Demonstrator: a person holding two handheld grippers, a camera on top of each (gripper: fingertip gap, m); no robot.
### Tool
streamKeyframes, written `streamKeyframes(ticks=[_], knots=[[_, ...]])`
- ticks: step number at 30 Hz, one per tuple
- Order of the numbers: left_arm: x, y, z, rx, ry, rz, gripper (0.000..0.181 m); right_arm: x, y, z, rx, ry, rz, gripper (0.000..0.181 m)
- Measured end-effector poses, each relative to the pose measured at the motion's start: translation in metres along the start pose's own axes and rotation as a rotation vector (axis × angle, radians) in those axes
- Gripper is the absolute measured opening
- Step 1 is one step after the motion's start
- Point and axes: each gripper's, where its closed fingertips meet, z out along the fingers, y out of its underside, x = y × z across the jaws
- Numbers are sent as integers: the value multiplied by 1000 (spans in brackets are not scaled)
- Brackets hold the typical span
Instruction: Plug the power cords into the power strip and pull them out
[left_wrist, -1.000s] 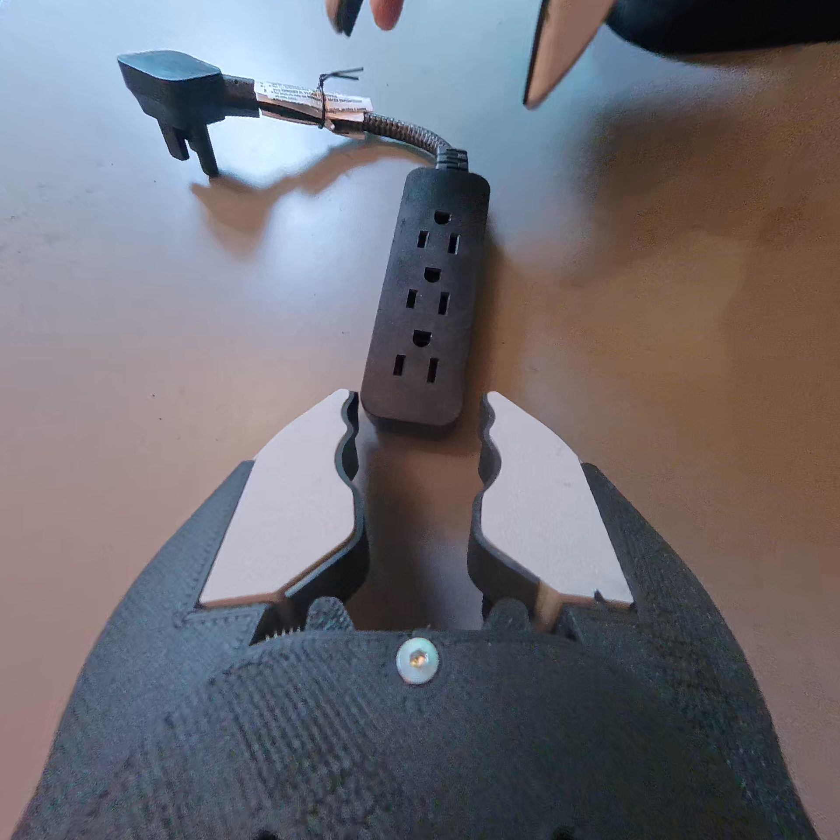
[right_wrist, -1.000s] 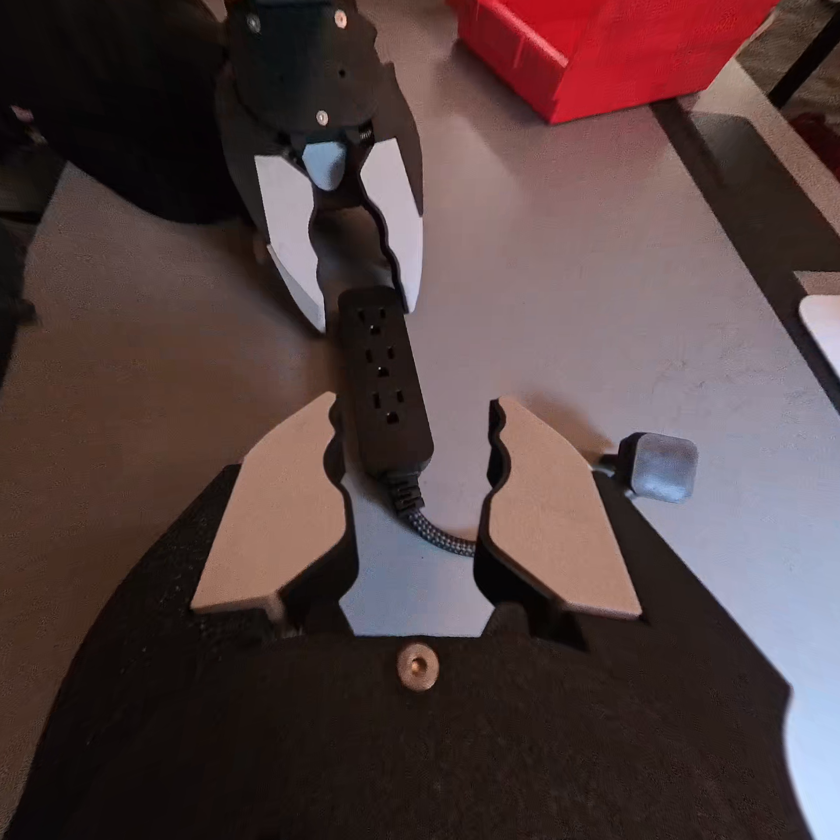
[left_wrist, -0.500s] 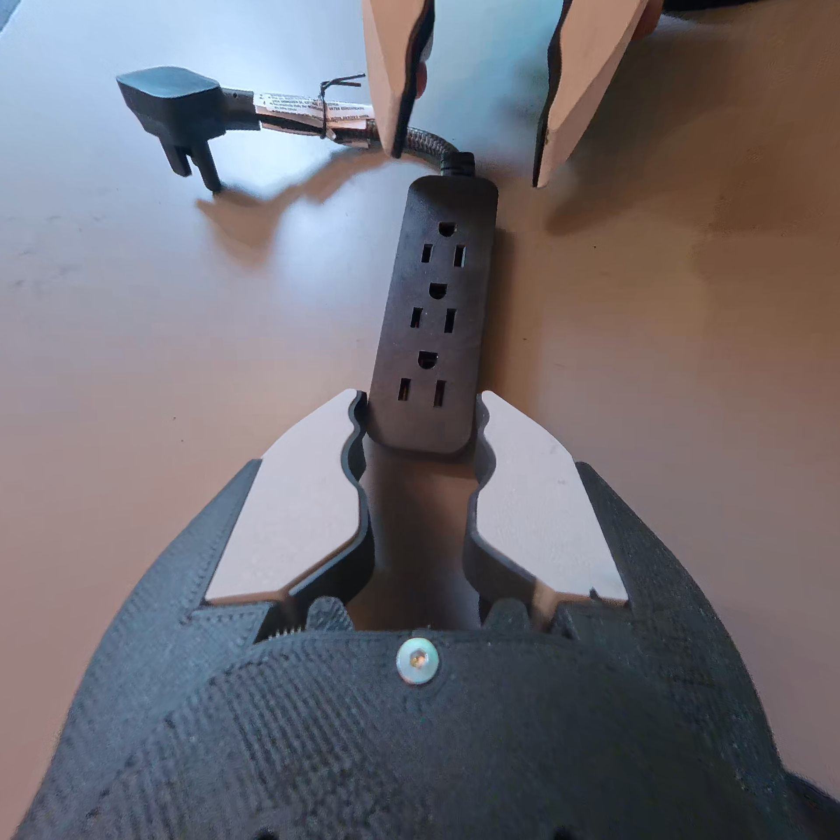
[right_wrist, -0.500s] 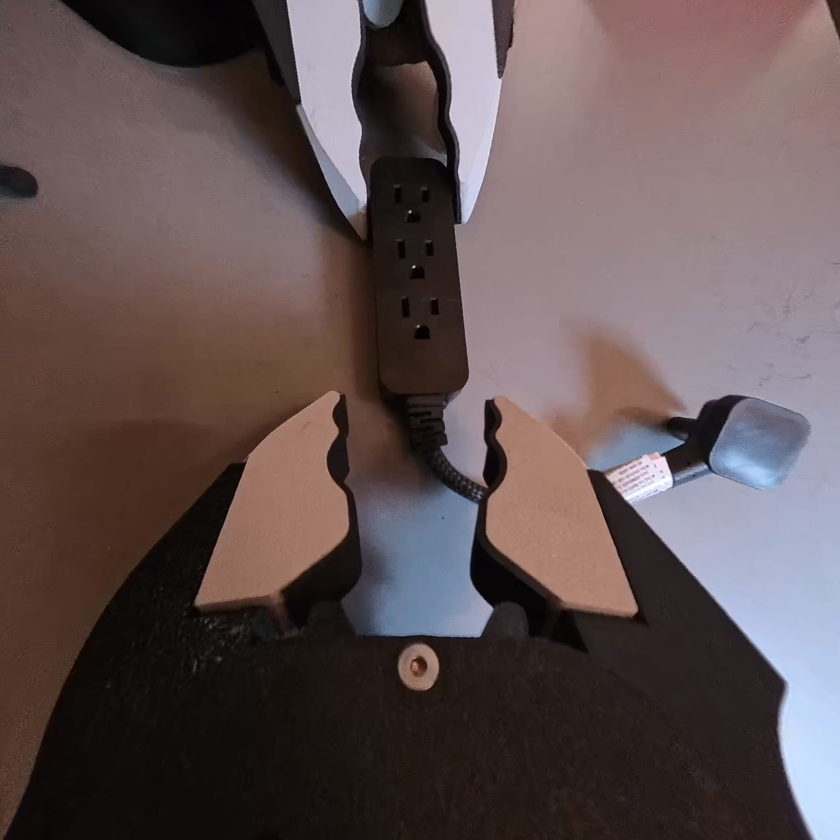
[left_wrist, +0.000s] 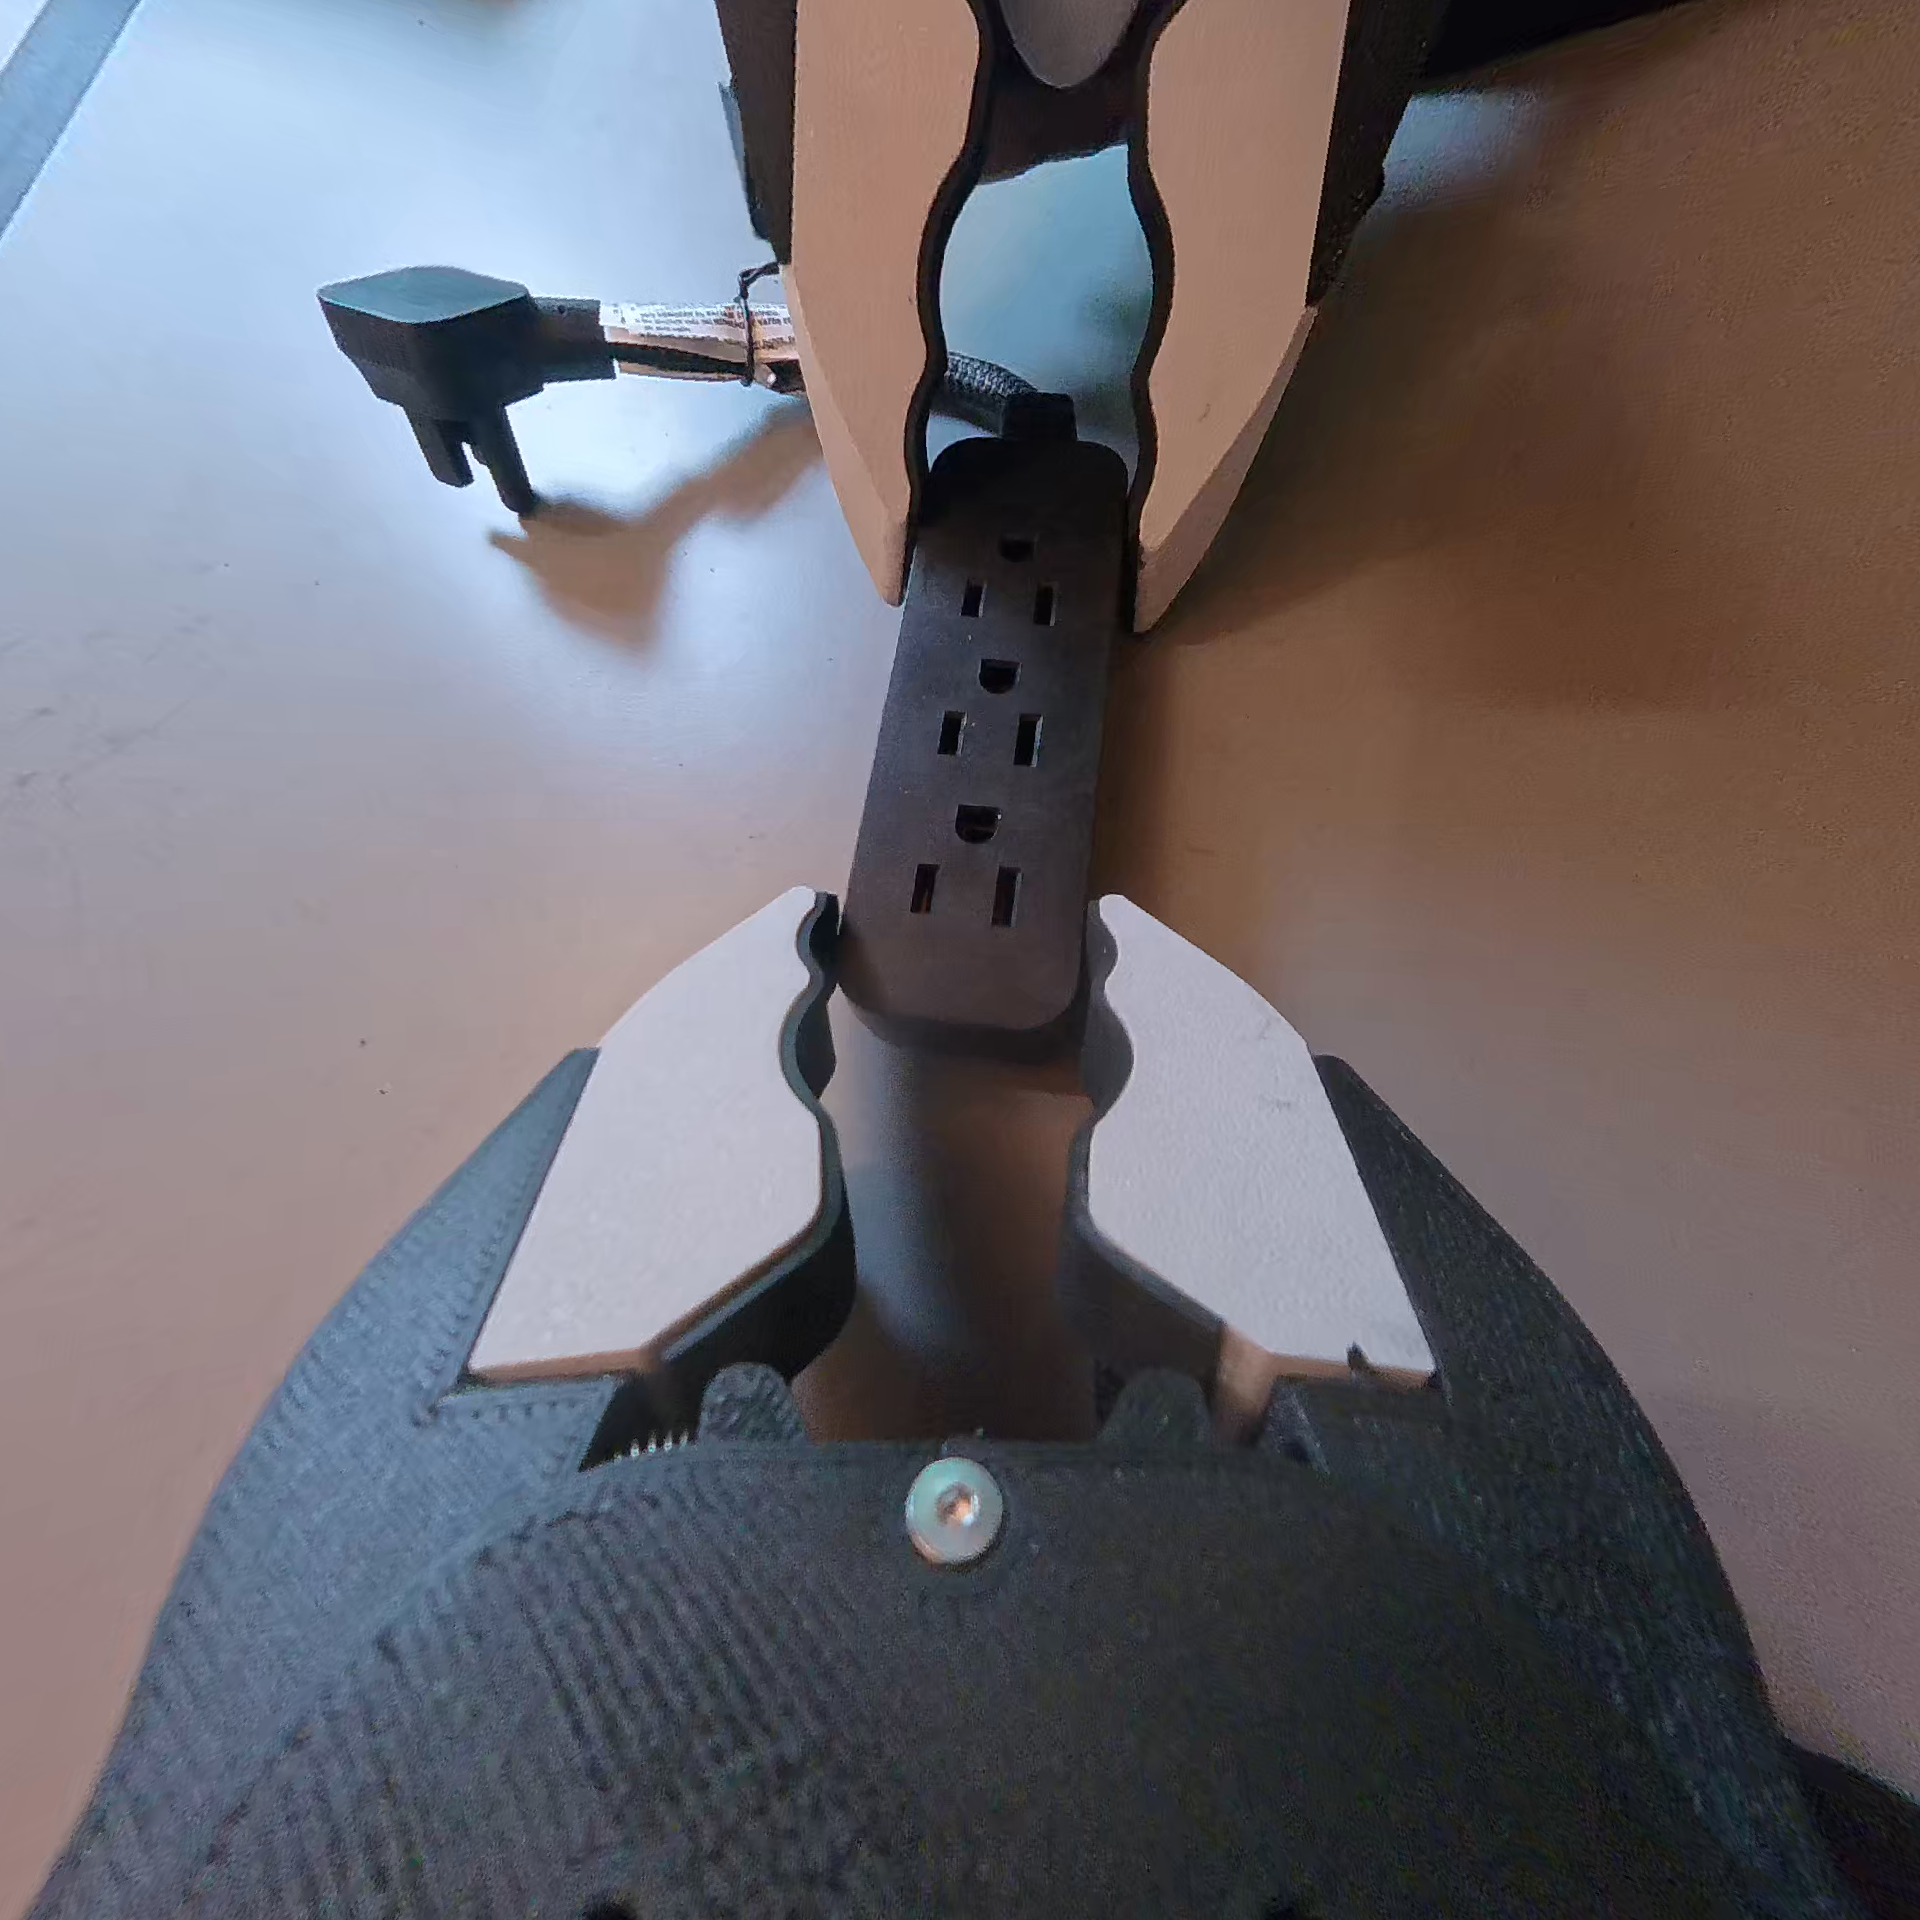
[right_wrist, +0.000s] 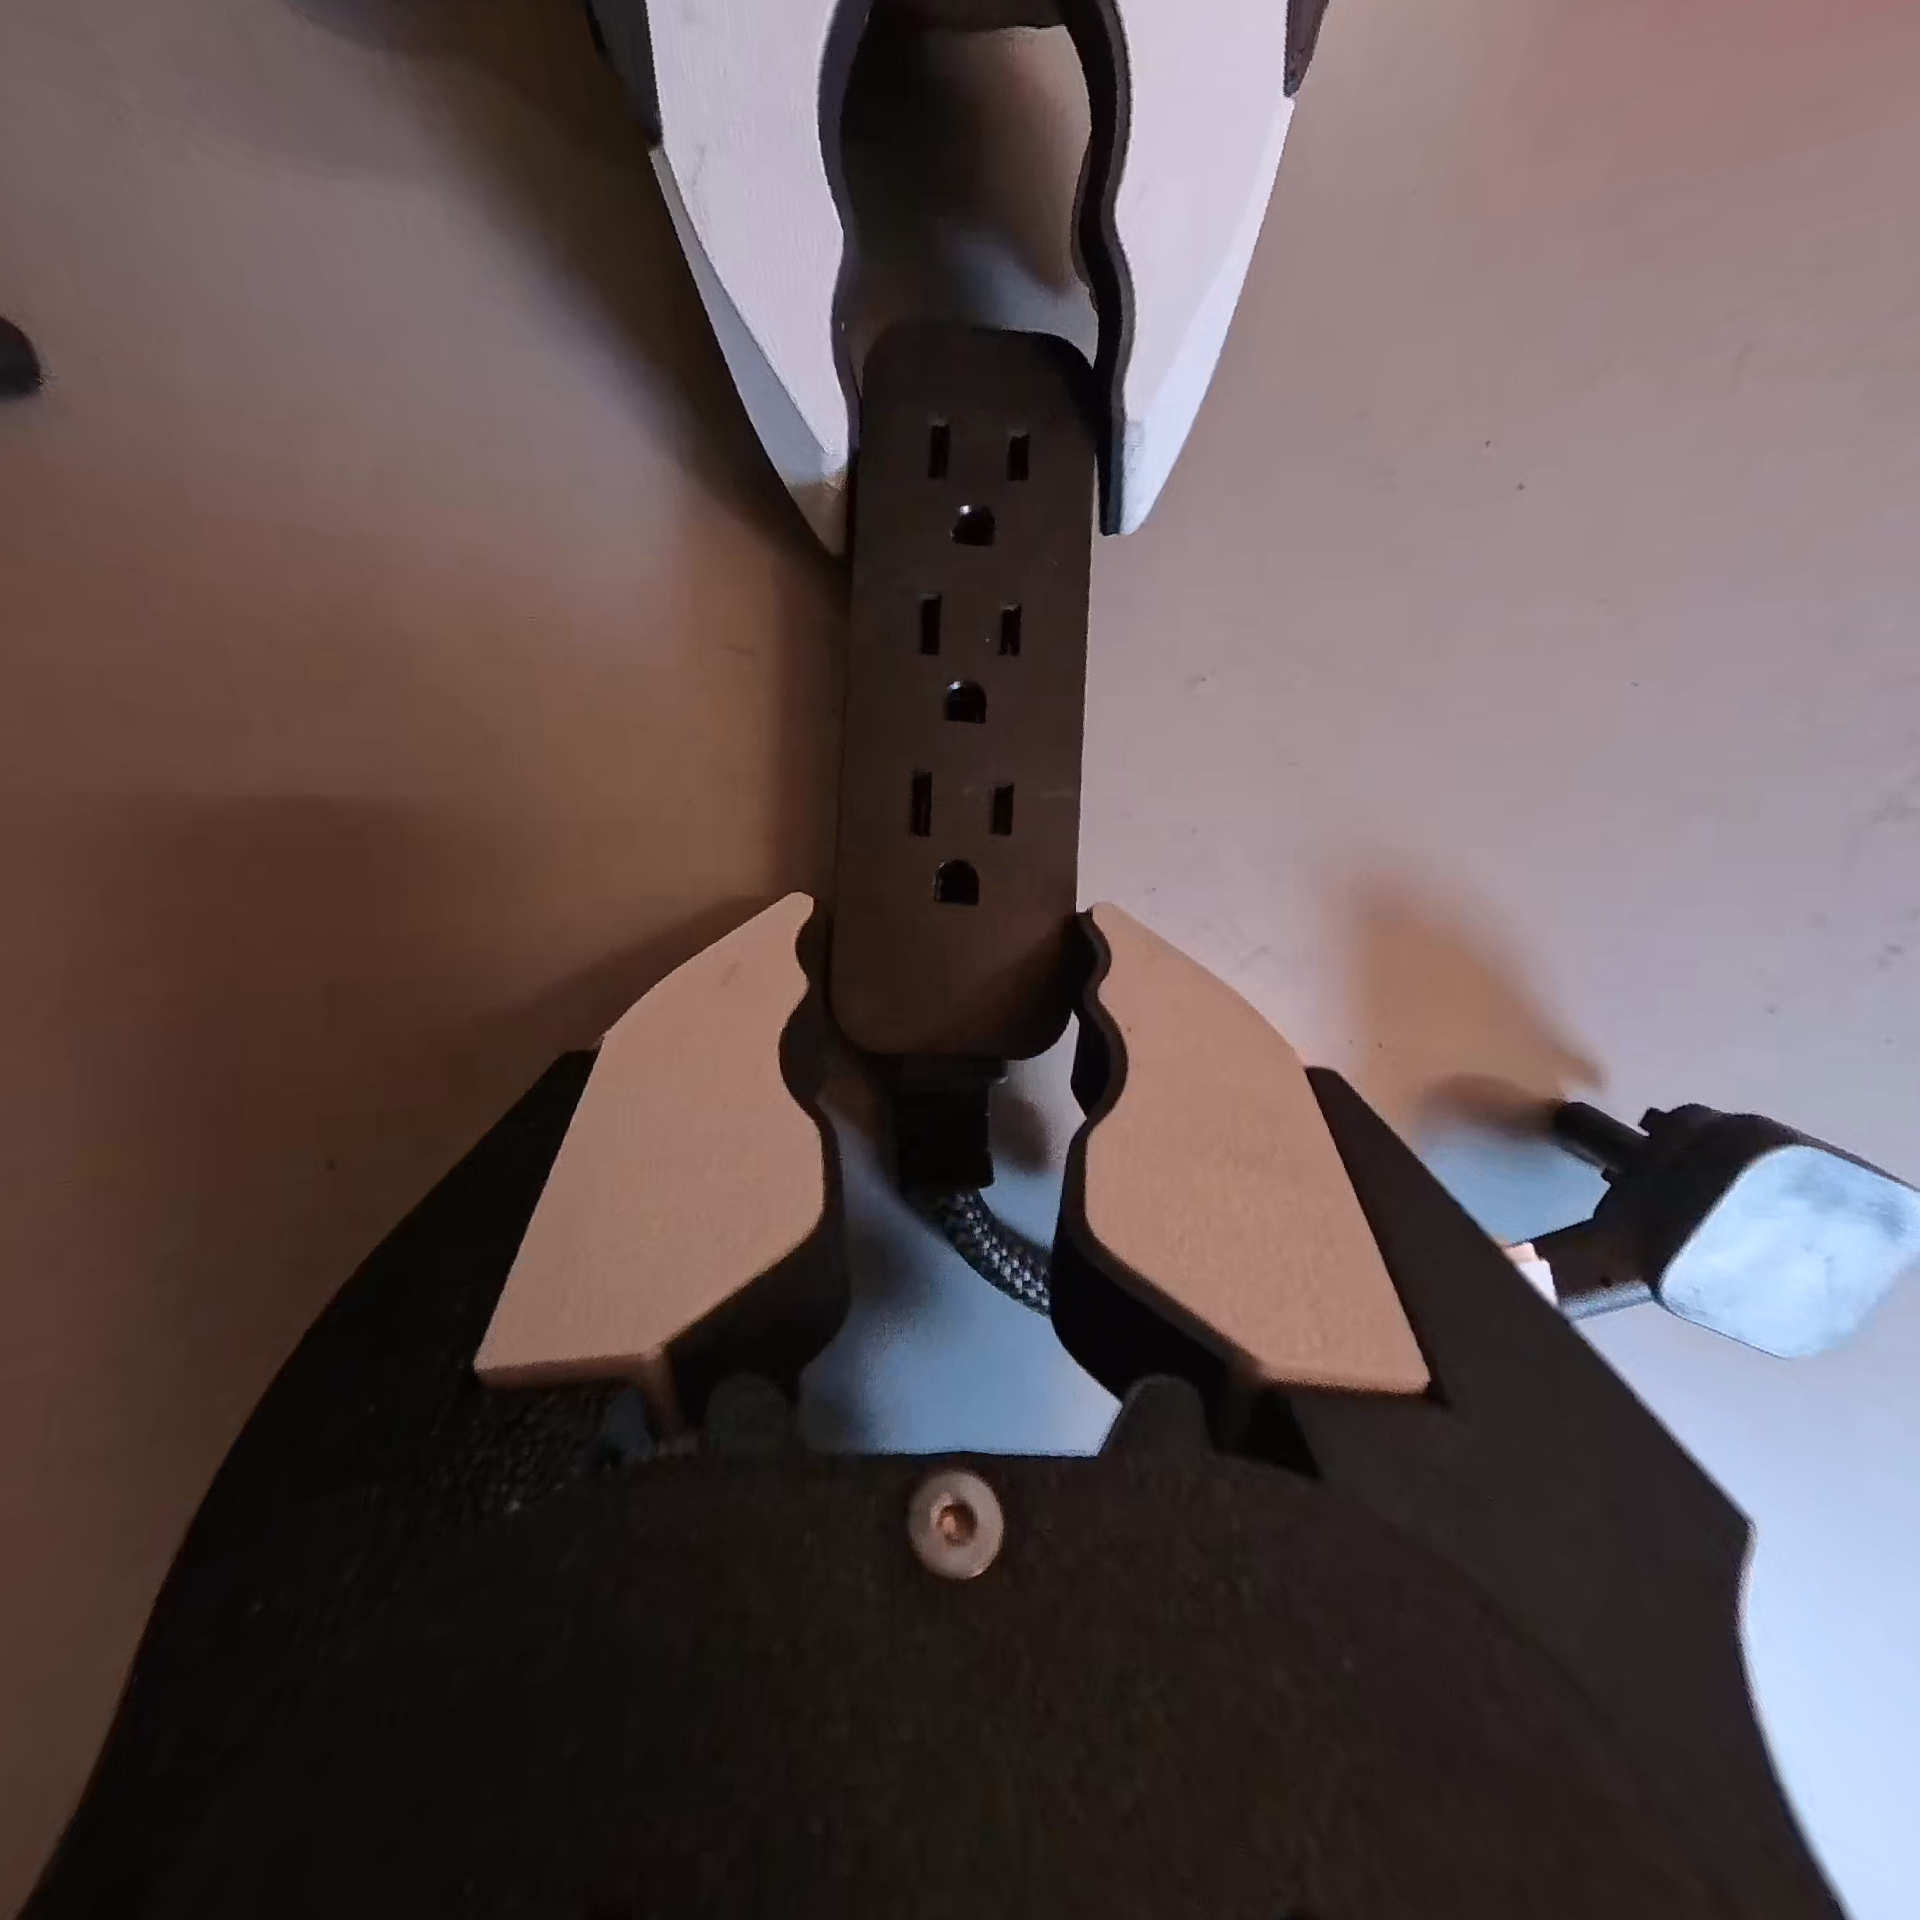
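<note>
A black power strip with three empty outlets lies on the table and also shows in the right wrist view. My left gripper is shut on its free end. My right gripper is shut on the cord end, where the braided cord leaves it. Each gripper shows at the far end in the other's view: the right one and the left one. The cord's black plug lies loose on the table with its prongs down and also shows in the right wrist view.
The tan table top stretches to both sides of the strip. A white tag is tied round the cord near the plug. A small dark object sits at the left edge of the right wrist view.
Both grippers have moved in along the strip toward each other. The strip's ends now sit between their fingertips, and both pairs of jaws have narrowed onto it.
</note>
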Motion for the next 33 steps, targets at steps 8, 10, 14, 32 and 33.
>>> streamKeyframes(ticks=[8, 10, 14, 32, 33], knots=[[-3, -2, -2, 13, -32, -51, 53, -2, -3, -1, 31, -1, 35, 44], [-2, 0, -1, -5, -38, -44, 51, -2, -3, 0, 37, -2, 41, 44], [-1, 2, -3, -14, -45, -31, 46, -2, -4, 1, 51, 1, 51, 44], [4, -5, -4, -4, -72, 4, 46, -12, -26, 19, 27, 5, 70, 67], [4, -5, -4, -3, -71, 3, 46, -11, -26, 19, 27, 6, 68, 64]])
